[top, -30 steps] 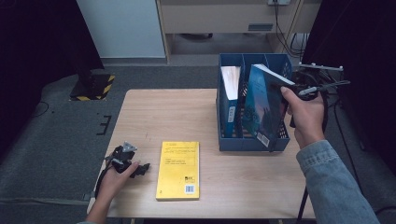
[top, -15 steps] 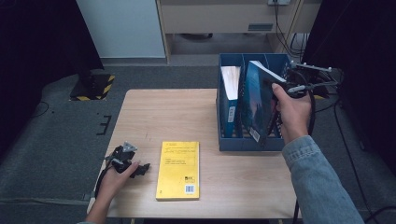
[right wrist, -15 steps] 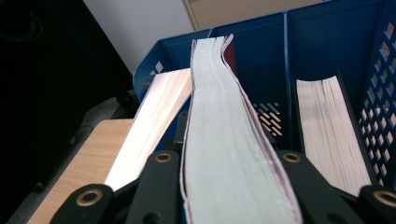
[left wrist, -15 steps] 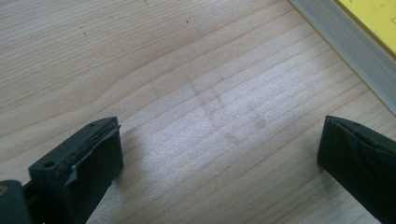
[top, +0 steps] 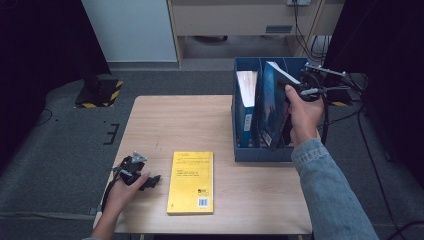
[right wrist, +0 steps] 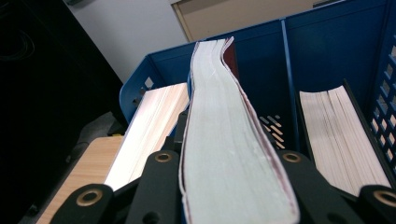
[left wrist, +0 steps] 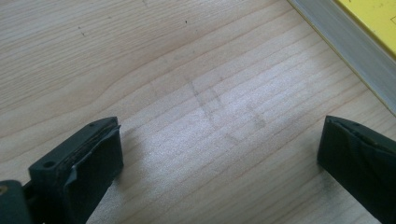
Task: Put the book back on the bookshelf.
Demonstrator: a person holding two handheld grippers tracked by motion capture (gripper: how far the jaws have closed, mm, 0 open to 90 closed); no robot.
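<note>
My right gripper (top: 295,93) is shut on a blue-covered book (top: 272,107), held upright and partly down in the middle slot of a blue file rack (top: 260,153). In the right gripper view the jaws of the right gripper (right wrist: 229,163) clamp the book's pale page edge (right wrist: 224,149) inside the rack (right wrist: 327,51). A yellow book (top: 191,181) lies flat on the wooden table (top: 170,125). My left gripper (top: 149,181) rests on the table just left of it. The left gripper (left wrist: 219,154) is open over bare wood, and the yellow book's corner (left wrist: 373,18) is at the upper right.
A book (top: 246,100) stands in the rack's left slot, also seen from the right gripper (right wrist: 149,126). Another book (right wrist: 345,135) fills the slot on the right. Beyond the table are grey floor, a white panel (top: 130,30) and cables (top: 370,150) at the right.
My right hand has carried the blue book leftward and lower, from above the rack's right side into its middle slot. The left gripper and yellow book have not moved.
</note>
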